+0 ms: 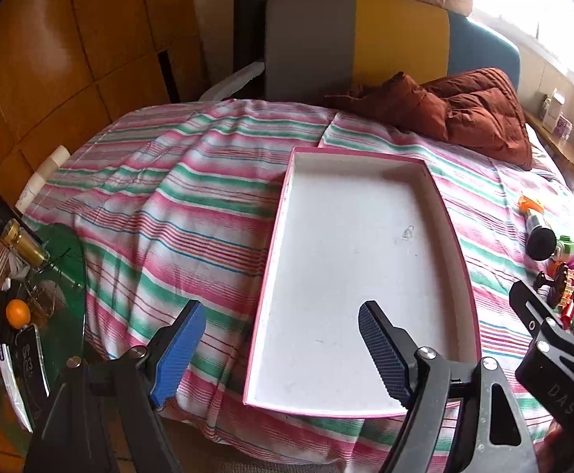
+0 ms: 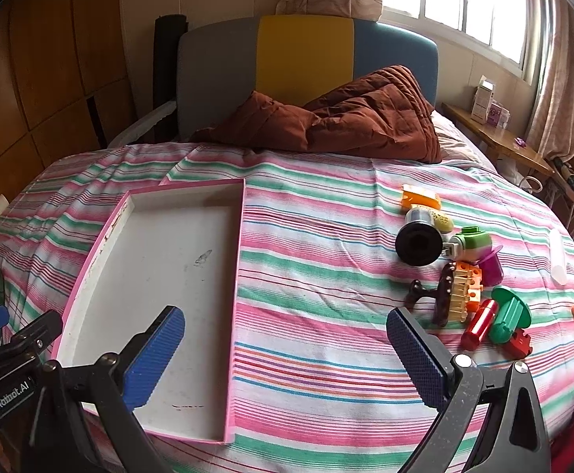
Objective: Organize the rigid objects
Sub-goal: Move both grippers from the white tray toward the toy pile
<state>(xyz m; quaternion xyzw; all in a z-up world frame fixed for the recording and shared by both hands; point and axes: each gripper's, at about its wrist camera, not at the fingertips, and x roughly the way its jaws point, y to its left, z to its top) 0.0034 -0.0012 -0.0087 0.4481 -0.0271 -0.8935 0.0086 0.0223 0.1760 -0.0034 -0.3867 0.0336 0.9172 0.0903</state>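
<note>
Both the left gripper point(image 1: 283, 339) and right gripper point(image 2: 287, 349) have fingers apart, empty. The toys point(image 2: 468, 283) at two o'clock could roll on the soft bed point(image 2: 318, 276), missing the tray point(image 2: 239, 276).

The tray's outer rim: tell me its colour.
Pink, around a white inside. The tray shows this best in the right wrist view.

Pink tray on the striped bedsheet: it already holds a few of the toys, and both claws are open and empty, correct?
Not quite. The pink tray holds nothing; the toys lie on the bedsheet beside it, as the right wrist view shows. Both the left claw and right claw are open and empty.
</note>
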